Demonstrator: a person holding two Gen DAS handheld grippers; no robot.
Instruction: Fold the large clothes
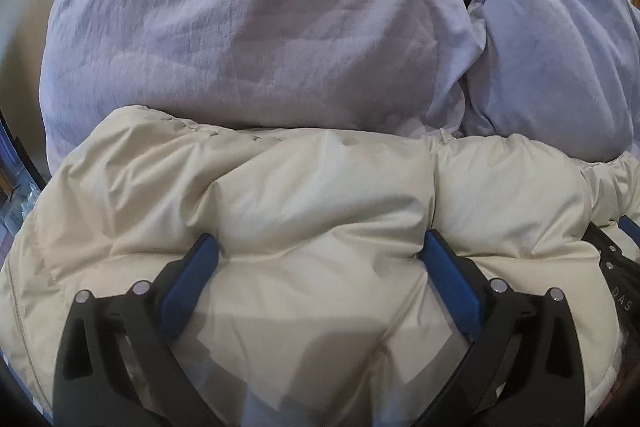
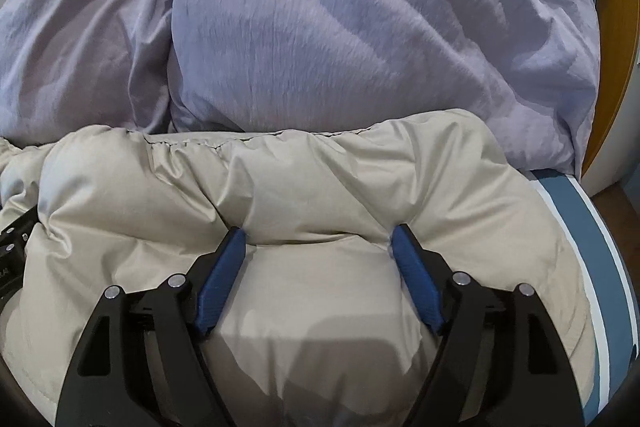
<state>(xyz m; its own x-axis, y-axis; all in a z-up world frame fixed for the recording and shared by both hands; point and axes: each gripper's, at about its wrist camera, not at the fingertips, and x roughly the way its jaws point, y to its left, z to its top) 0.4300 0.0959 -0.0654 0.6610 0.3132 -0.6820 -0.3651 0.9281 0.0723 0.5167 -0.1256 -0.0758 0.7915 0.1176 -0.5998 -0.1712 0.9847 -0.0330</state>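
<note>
- Cream puffer jacket (image 1: pixel 320 195) lies bunched across the near half of both views, on a bed, its far seamed edge butting against the lilac duvet (image 1: pixel 240 27).
- Left hand-held gripper (image 1: pixel 320 251): blue fingers (image 1: pixel 192 267) spread wide, tips pressed into the padding, a fat bulge of jacket between them. Jaws apart; reads as pushing or bracketing, not a pinch.
- Right hand-held gripper (image 2: pixel 318 241): same pose, blue fingers (image 2: pixel 412 267) wide, tips dimpling the fabric on both sides of a puffy roll. Not clamped on anything.
- Both point forward and slightly down along the jacket, side by side; each one's black body shows at the edge of the other's view, so they sit close together.
- Step in hand, my guess: pressing or rolling the folded jacket forward, or flattening it. Fold stage unclear; sleeves are not visible.
- To do it well: keep both at even depth and level so the roll stays straight; press air out slowly, the filling will spring back; to lift, close on a seam or edge, not the slippery bulge.
- Outward: duvet heaps behind, a fold (image 2: pixel 172 47) between two mounds; blue-and-white striped sheet (image 2: pixel 592 247) at right under the jacket; wooden frame (image 2: pixel 616 47) beyond.
</note>
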